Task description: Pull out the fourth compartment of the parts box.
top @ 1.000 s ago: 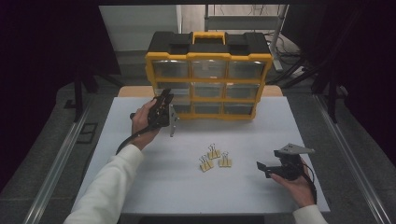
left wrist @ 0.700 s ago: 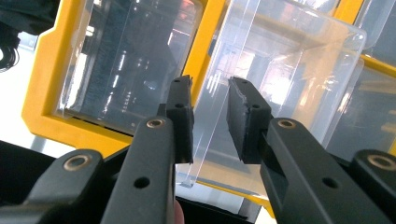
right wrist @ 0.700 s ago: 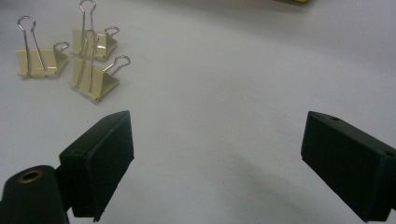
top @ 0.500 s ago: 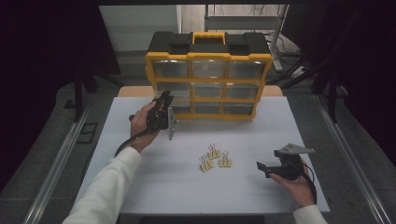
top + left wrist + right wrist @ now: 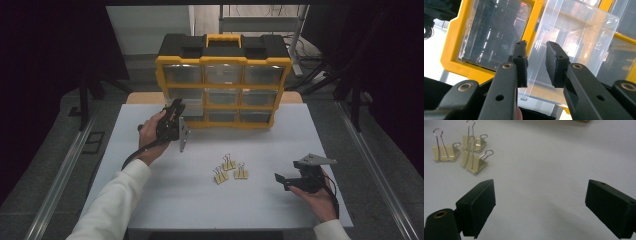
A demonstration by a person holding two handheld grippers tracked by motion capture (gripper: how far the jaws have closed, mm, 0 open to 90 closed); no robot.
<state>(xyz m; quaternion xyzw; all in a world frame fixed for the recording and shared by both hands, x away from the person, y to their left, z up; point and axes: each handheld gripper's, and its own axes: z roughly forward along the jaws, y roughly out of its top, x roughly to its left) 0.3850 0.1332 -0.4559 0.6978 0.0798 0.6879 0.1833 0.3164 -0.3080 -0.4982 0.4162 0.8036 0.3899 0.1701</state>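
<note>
At the lower left corner of the organizer, the left gripper has its jaws set either side of the edge of a clear drawer. In the left gripper view the drawer stands out of its yellow frame, tilted toward the camera, and a thin gap shows between each pad and the plastic, so the jaws look narrowed around the wall rather than pinching it; I cannot tell for sure whether they touch it. The drawer looks empty as far as its clear walls show.

Three clips lie close together on the white surface, well apart from the organizer and near the middle. The right gripper rests low in the person's hand to the right of them, jaws spread wide and holding nothing; in its own view the clips lie ahead and off to one side, not between the jaws.

Judging from this, the work is at an early stage: the drawer is partly drawn out, and no clip has been lifted. What seems left is to open the drawer enough, carry each of the three clips over and drop them in, then push it shut.
</note>
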